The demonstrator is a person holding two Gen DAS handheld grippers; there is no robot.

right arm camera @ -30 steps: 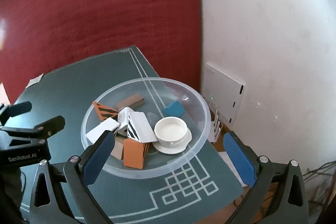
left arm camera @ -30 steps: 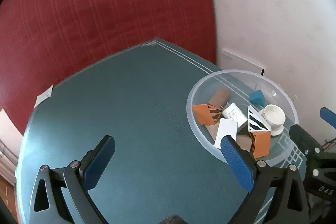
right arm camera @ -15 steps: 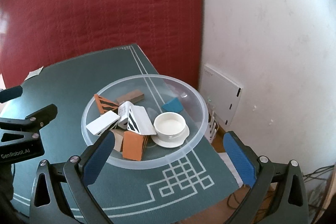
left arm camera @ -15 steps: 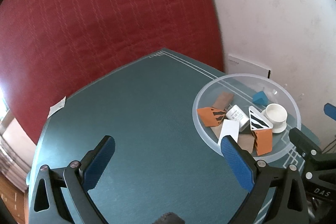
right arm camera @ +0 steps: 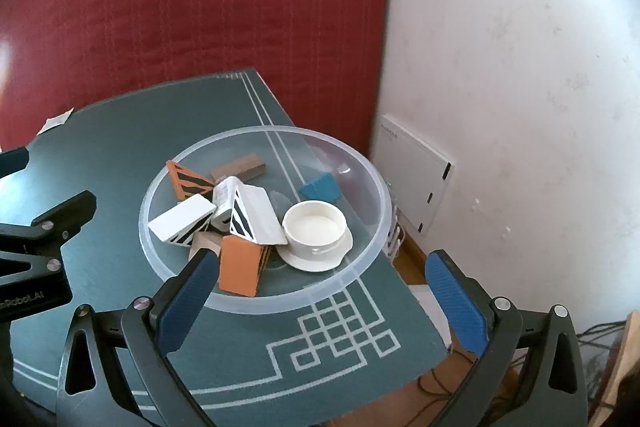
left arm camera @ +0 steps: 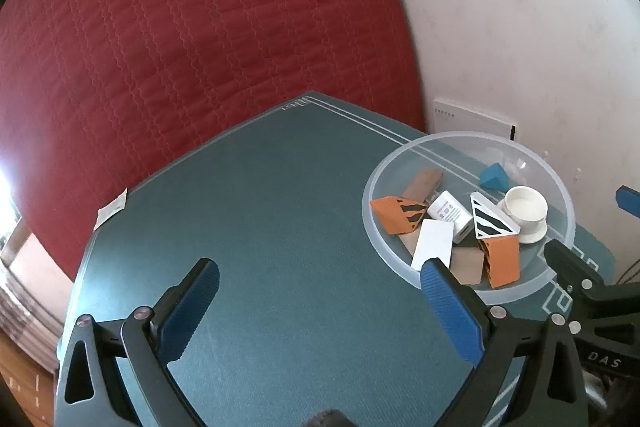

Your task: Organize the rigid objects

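A clear plastic bowl [right arm camera: 362, 167] stands on the right part of a green mat; it also shows in the left wrist view [left arm camera: 560, 187]. It holds orange striped blocks [right arm camera: 238, 267], a white cup on a saucer [right arm camera: 314, 225], a blue wedge [right arm camera: 320, 187], a brown block [right arm camera: 240, 167], a white card [right arm camera: 180, 217] and a white charger [right arm camera: 224, 195]. My left gripper [left arm camera: 320, 283] is open and empty above the bare mat, left of the bowl. My right gripper [right arm camera: 322, 275] is open and empty, above the bowl's near rim.
The green mat [left arm camera: 260, 207] covers the table, with a white line pattern [right arm camera: 332, 339] near the front right corner. A red quilted panel [left arm camera: 200, 27] stands behind. A white wall [right arm camera: 520, 67] with a white box [right arm camera: 412, 183] lies right. A paper scrap [left arm camera: 111, 207] lies at the mat's left edge.
Both grippers have pulled back and risen a little, so the bowl looks smaller and farther. Nothing in the bowl has moved. Both stay open.
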